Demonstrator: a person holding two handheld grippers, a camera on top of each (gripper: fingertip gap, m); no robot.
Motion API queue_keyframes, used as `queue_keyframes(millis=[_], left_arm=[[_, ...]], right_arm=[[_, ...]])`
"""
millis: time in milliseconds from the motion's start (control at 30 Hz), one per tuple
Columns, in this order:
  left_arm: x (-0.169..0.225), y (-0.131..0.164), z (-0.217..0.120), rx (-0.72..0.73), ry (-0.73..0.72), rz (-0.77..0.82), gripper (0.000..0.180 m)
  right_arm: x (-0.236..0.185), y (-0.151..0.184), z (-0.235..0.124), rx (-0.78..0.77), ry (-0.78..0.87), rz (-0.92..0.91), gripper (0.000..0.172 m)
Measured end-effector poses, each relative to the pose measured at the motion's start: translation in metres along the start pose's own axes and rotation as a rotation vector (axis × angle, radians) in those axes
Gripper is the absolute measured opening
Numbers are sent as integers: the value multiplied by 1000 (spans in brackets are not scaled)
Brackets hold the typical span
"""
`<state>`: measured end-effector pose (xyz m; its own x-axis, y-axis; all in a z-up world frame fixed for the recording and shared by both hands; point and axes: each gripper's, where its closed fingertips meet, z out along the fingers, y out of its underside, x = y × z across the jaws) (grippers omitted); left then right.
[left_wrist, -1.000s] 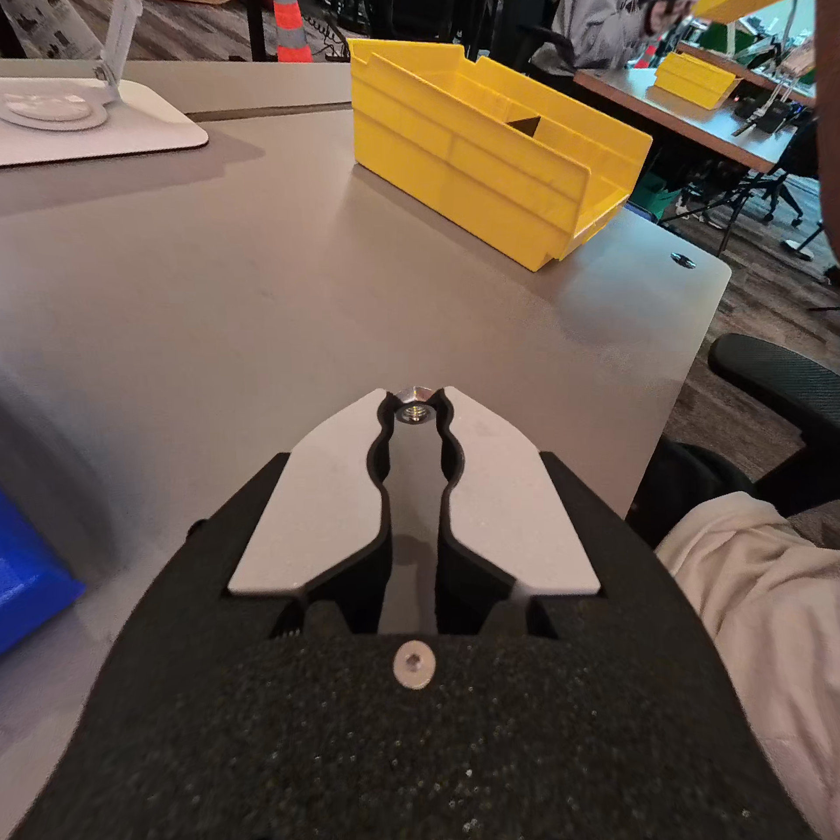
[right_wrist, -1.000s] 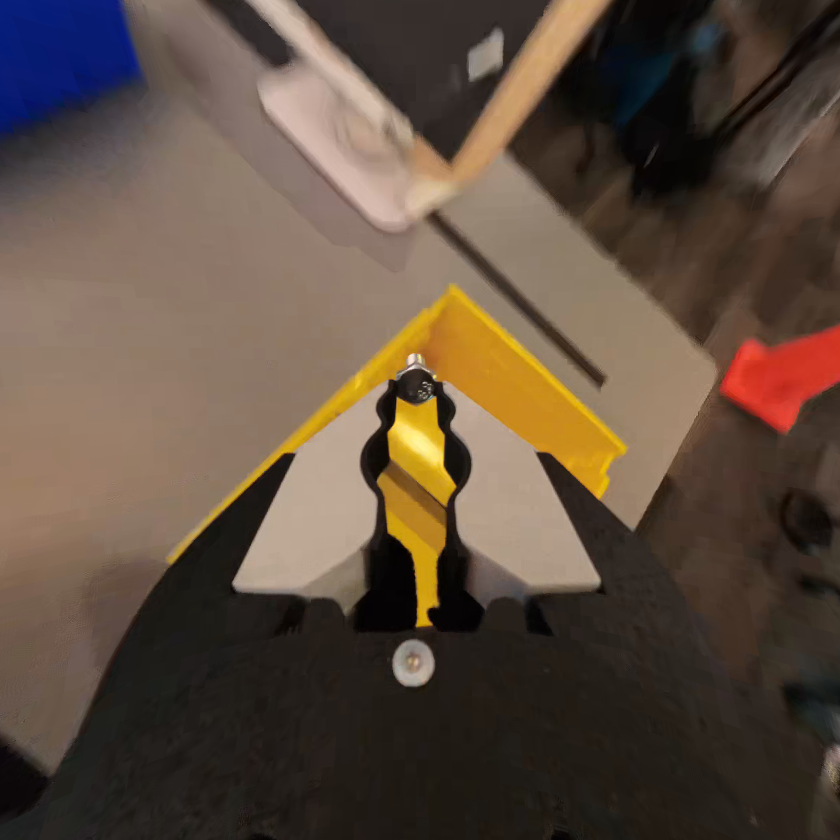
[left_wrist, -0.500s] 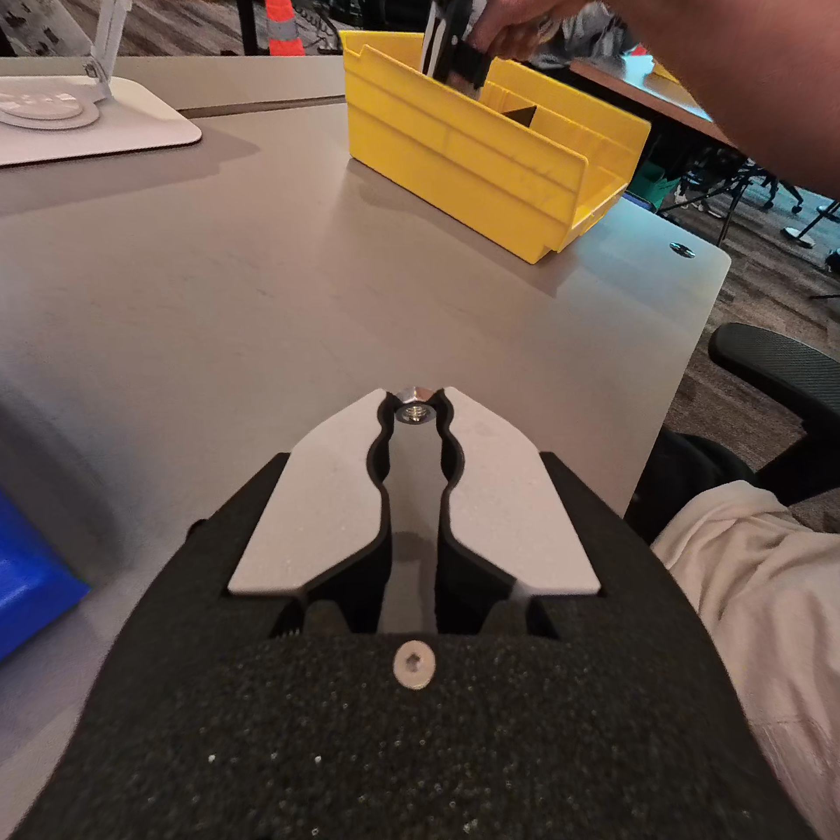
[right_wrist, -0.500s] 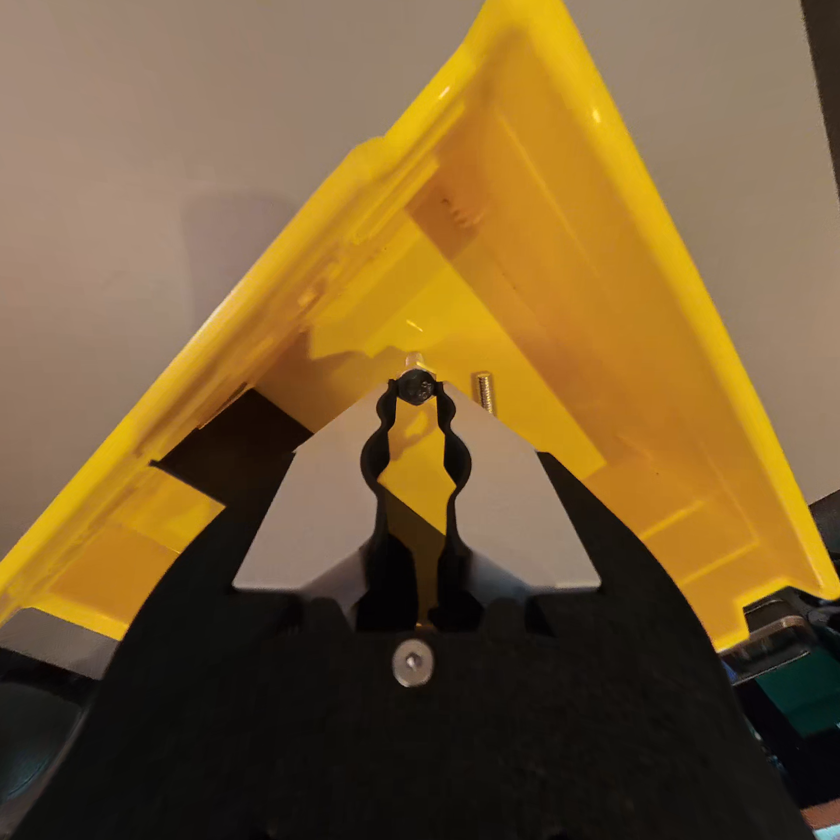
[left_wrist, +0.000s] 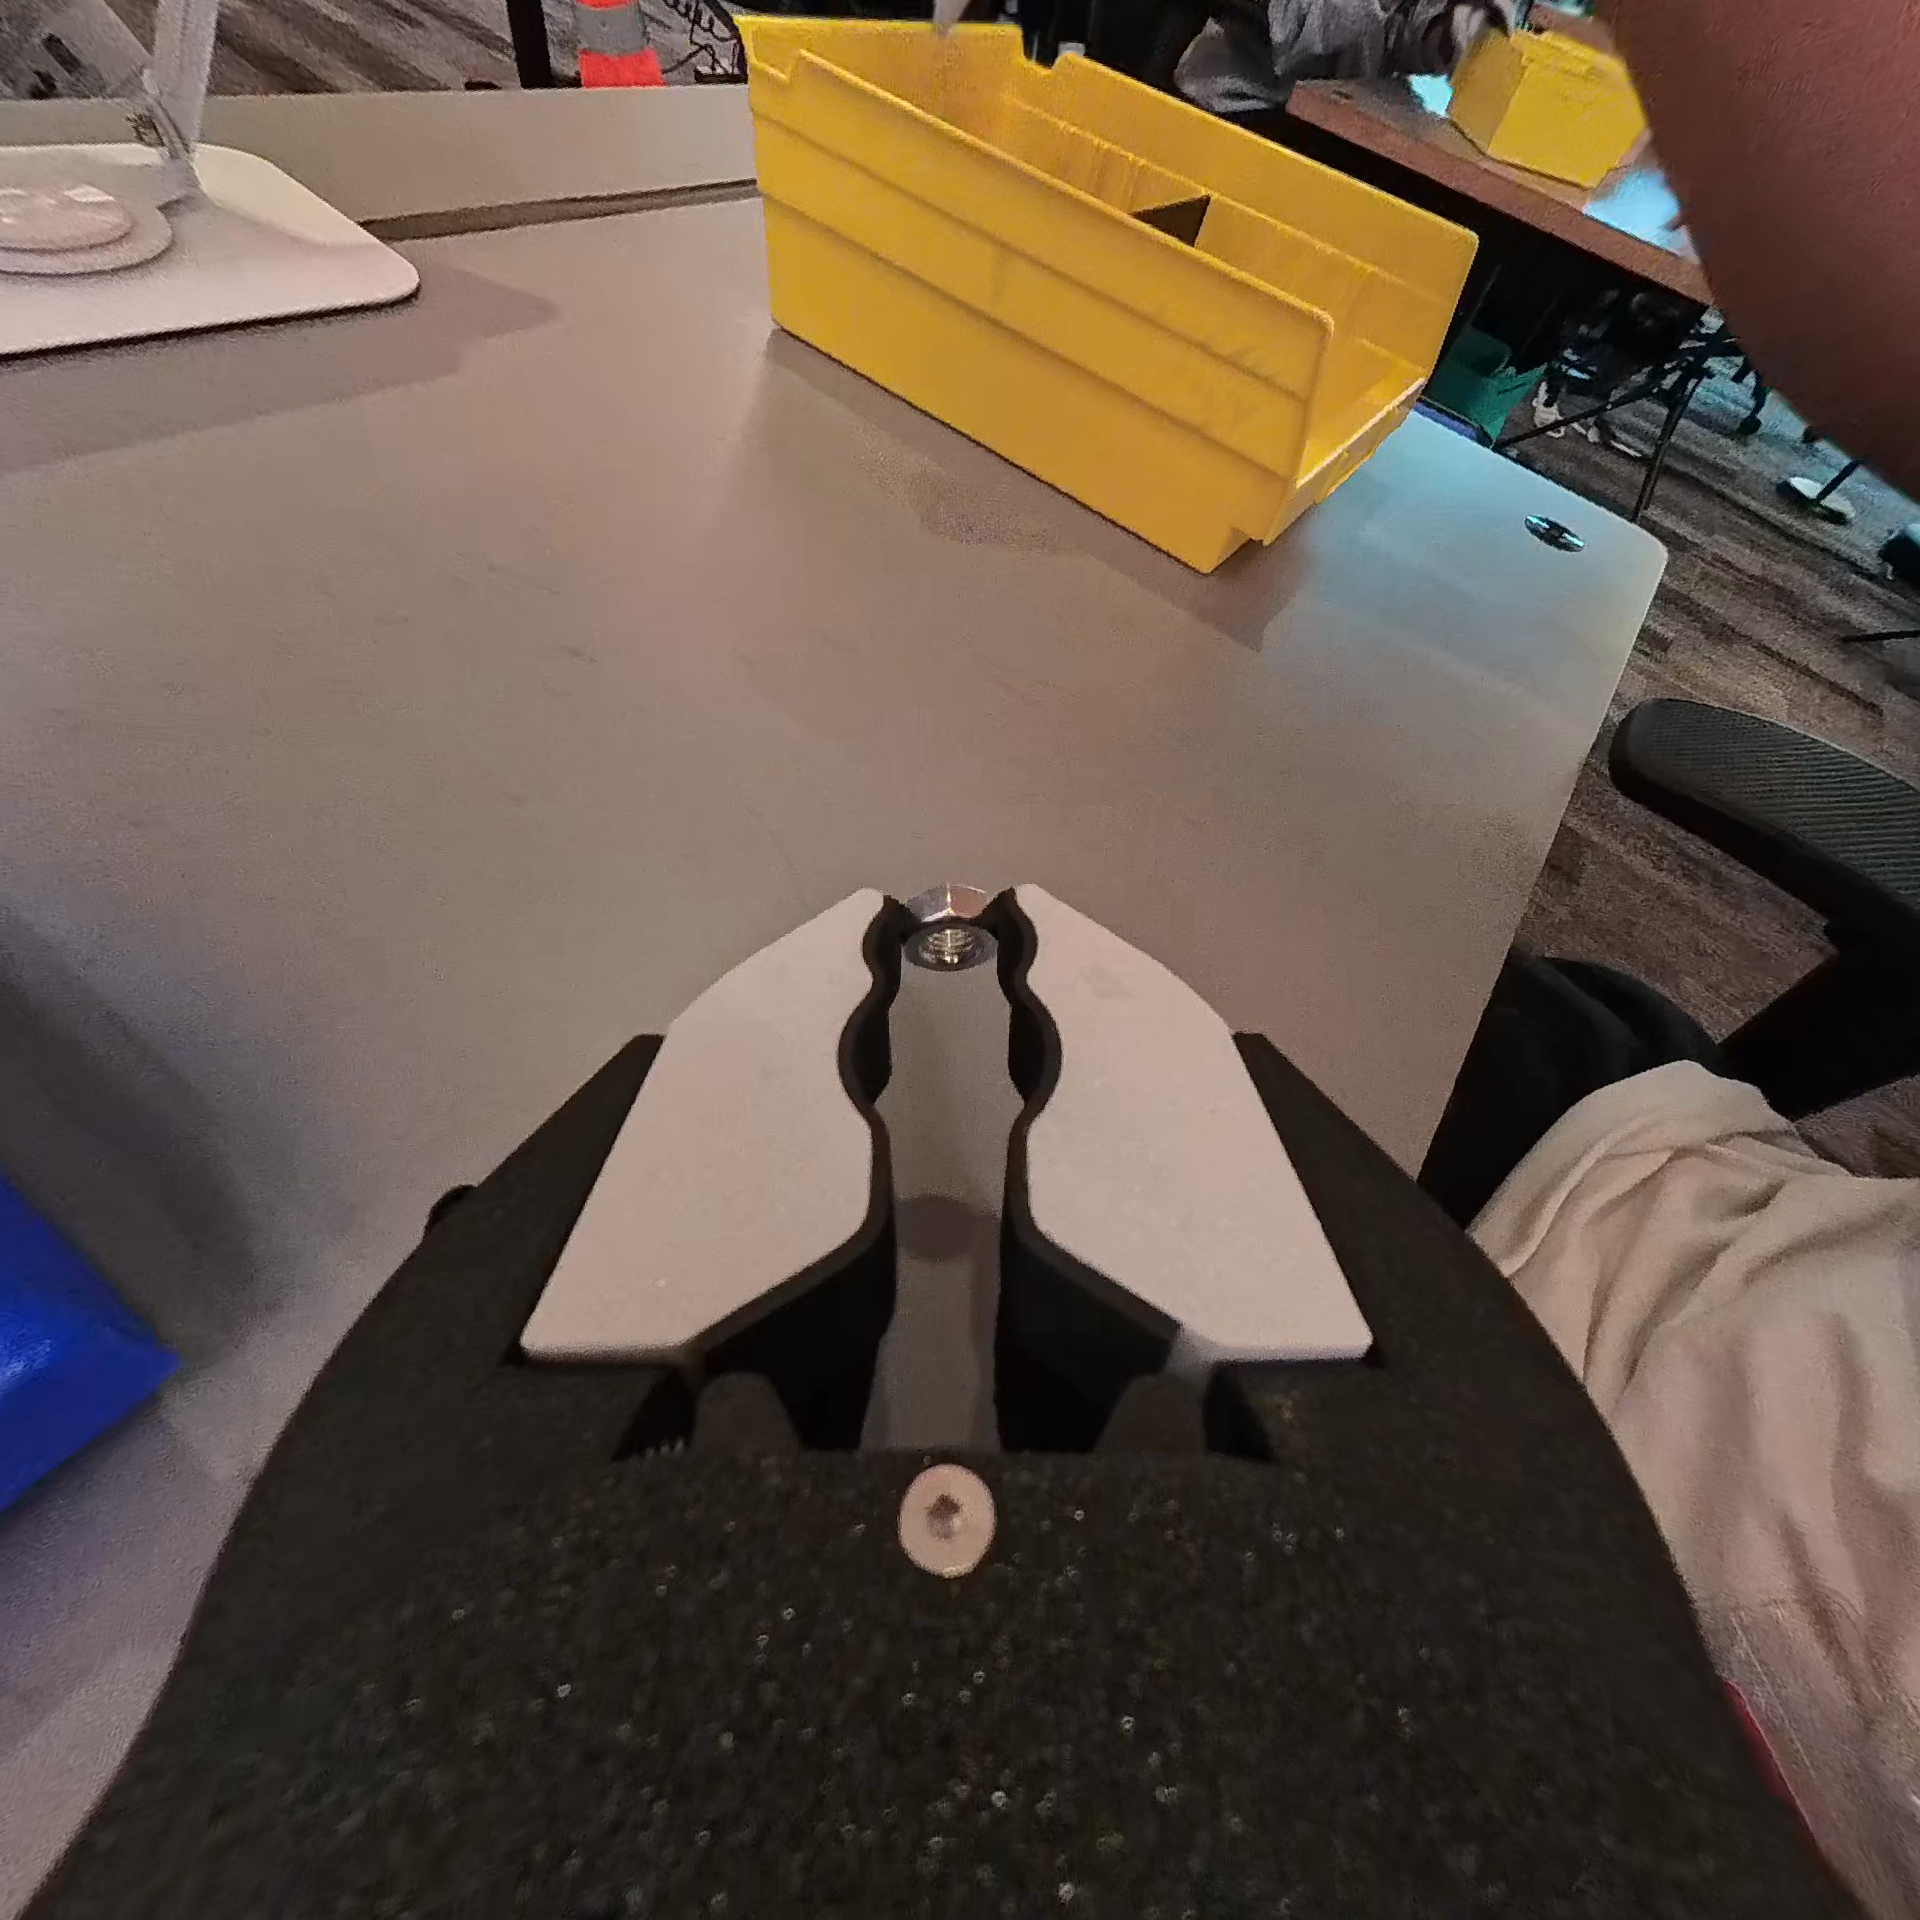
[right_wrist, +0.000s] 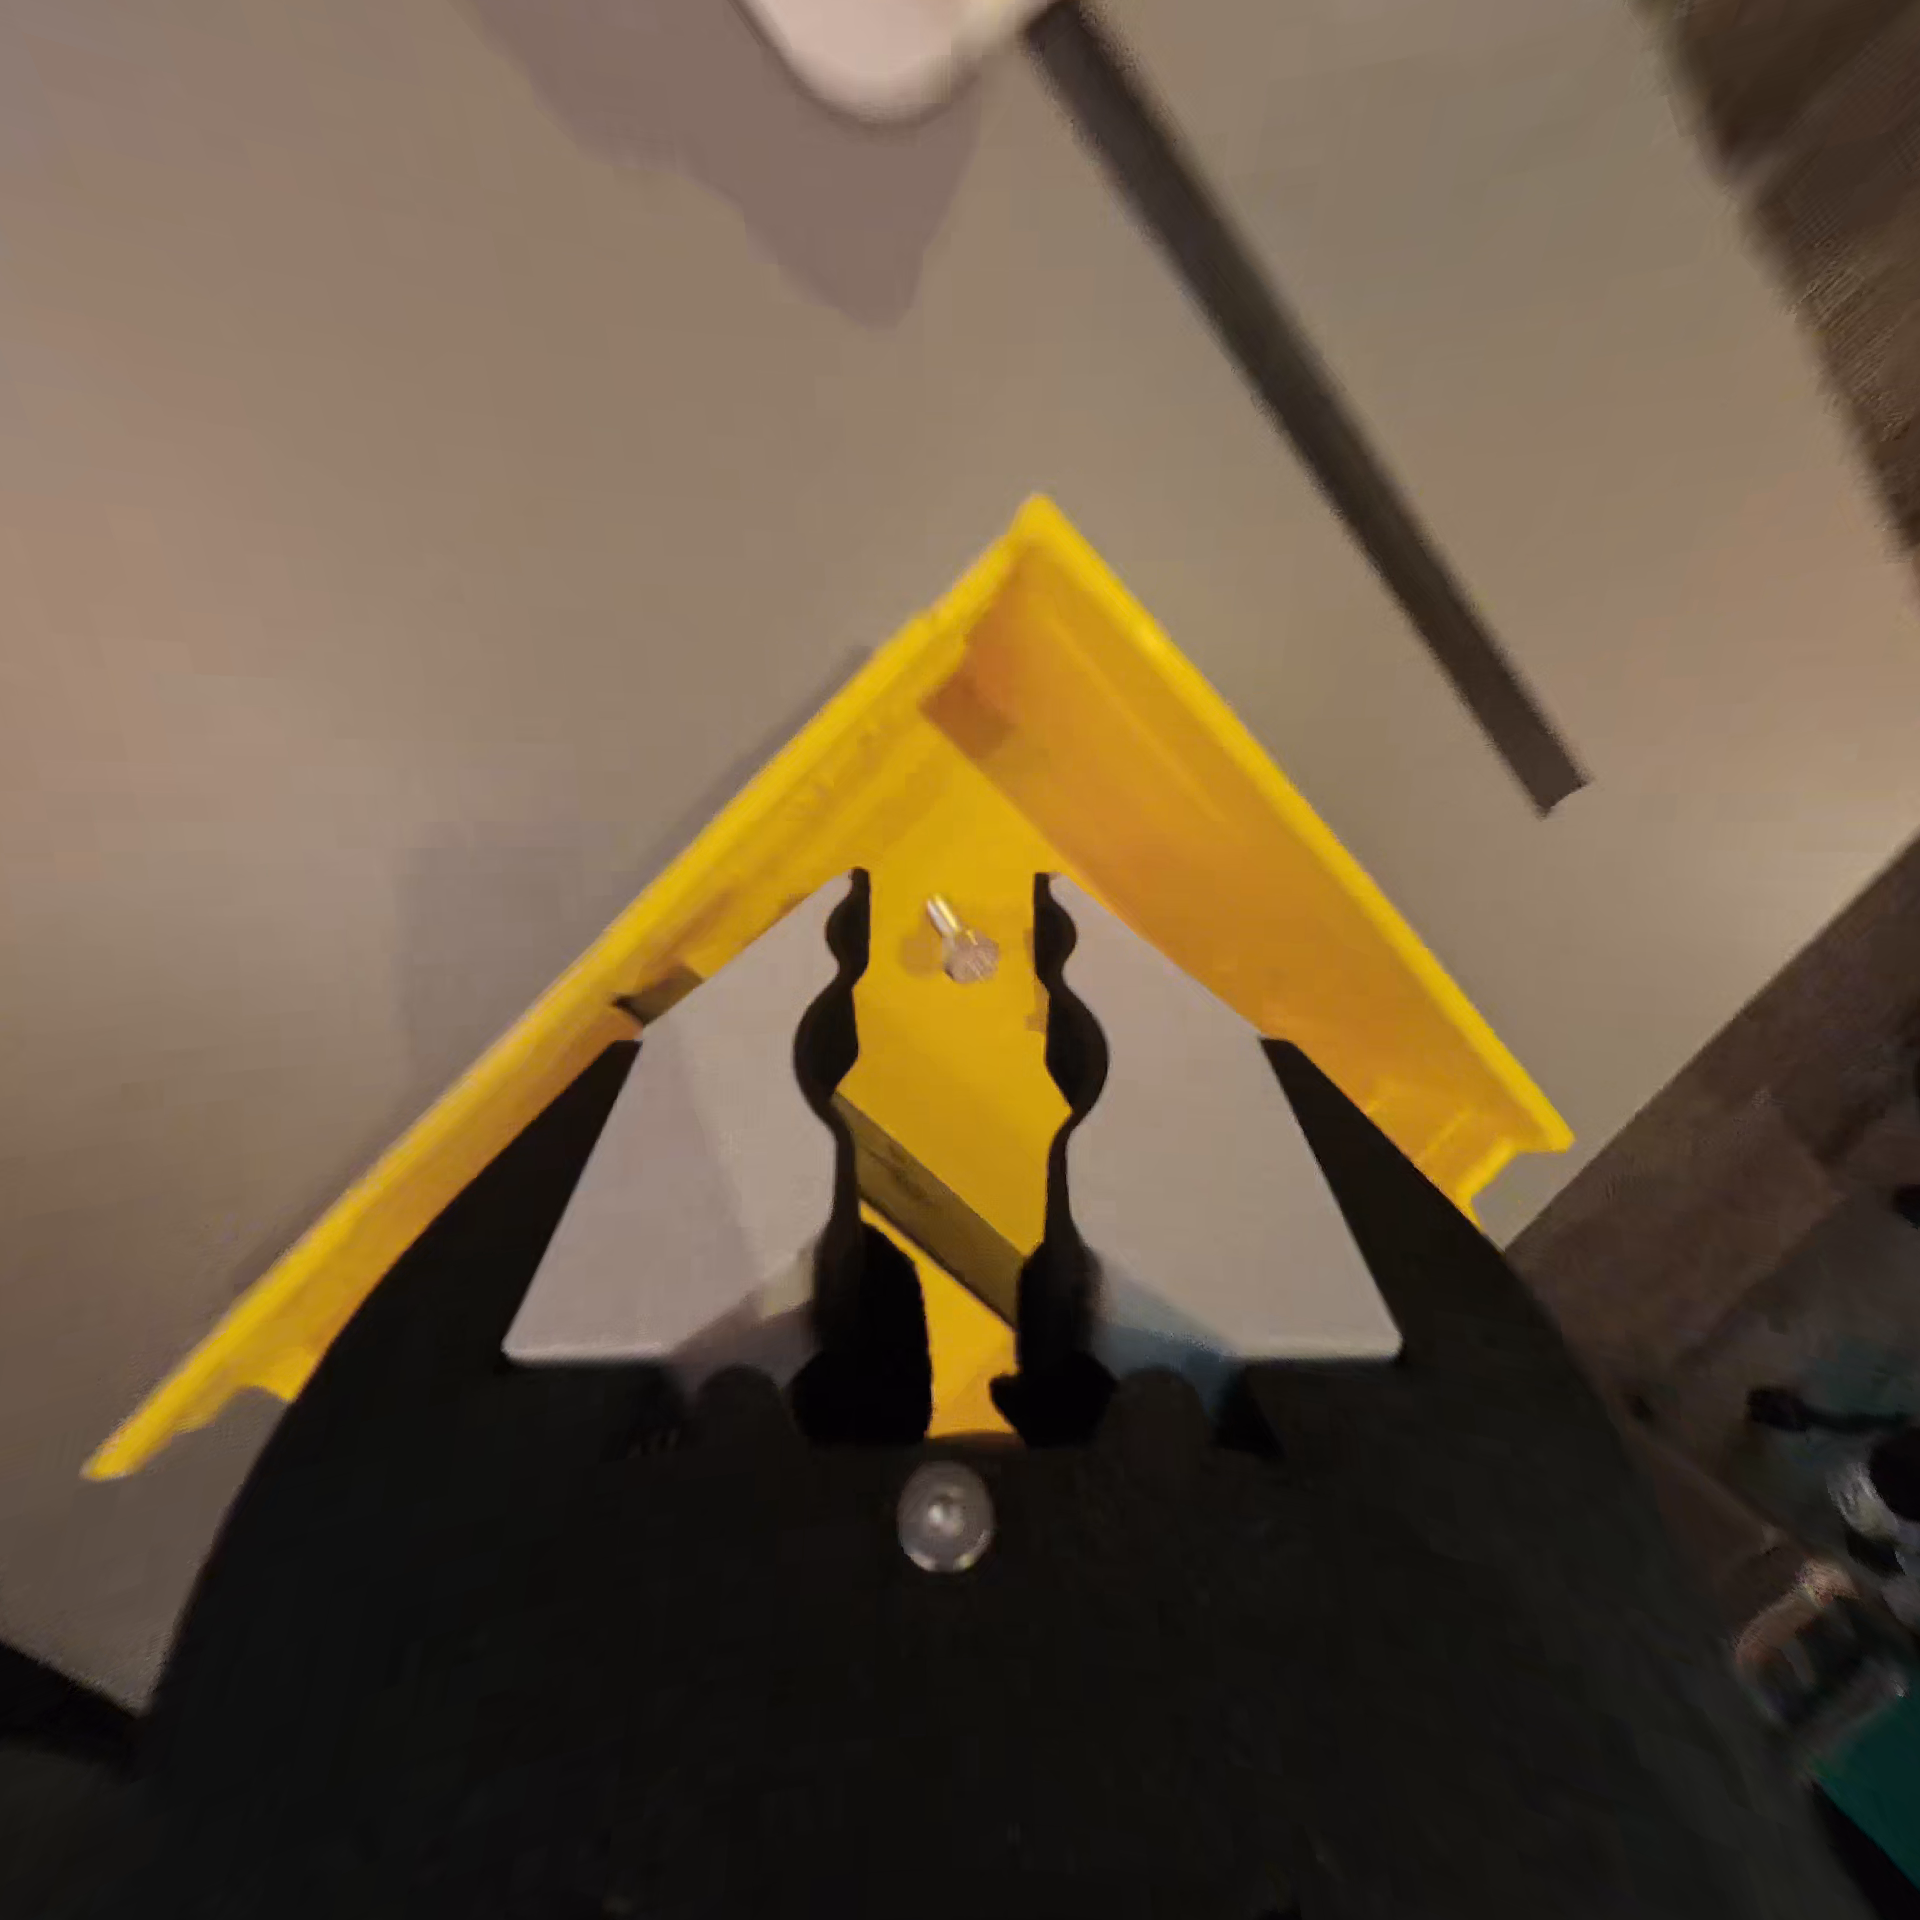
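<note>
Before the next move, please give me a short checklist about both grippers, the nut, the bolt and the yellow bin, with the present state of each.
1. Left gripper pinches the silver nut at its fingertips: ok.
2. Nut's threaded hole faces the camera, unobstructed: ok.
3. Right gripper open, nothing between its pads: ok.
4. Bolt lies on the floor of the yellow bin, apart from both fingers: ok.
5. Bin stands flat on the grey table: ok.
6. Other bolts in the bin: cannot tell.

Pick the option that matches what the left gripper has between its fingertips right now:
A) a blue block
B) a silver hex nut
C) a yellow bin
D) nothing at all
B: in the left wrist view the left gripper has its fingertips closed against a silver hex nut, threaded hole showing, above the grey table.
</note>
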<state>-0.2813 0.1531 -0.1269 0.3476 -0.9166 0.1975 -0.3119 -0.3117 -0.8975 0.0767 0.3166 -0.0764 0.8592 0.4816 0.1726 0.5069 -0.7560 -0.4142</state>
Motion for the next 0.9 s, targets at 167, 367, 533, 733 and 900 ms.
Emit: queue_keyframes(millis=[167,367,533,733,900], left_arm=[[9,-11,-4,59,62,14,17],[40,-33,-13,196,156,202,17],[69,-33,-17,241,162,508,17],[79,-23,-9,204,128,661,17],[80,-15,-5,166,134,645,17]], right_arm=[[-155,-47,-95,582,-409,46,32],[-350,-13,-77,678,-909,153,34],[-401,-5,-76,653,-1229,308,36],[-410,2,-67,621,-1291,344,26],[-412,6,-61,624,-1210,270,17]])
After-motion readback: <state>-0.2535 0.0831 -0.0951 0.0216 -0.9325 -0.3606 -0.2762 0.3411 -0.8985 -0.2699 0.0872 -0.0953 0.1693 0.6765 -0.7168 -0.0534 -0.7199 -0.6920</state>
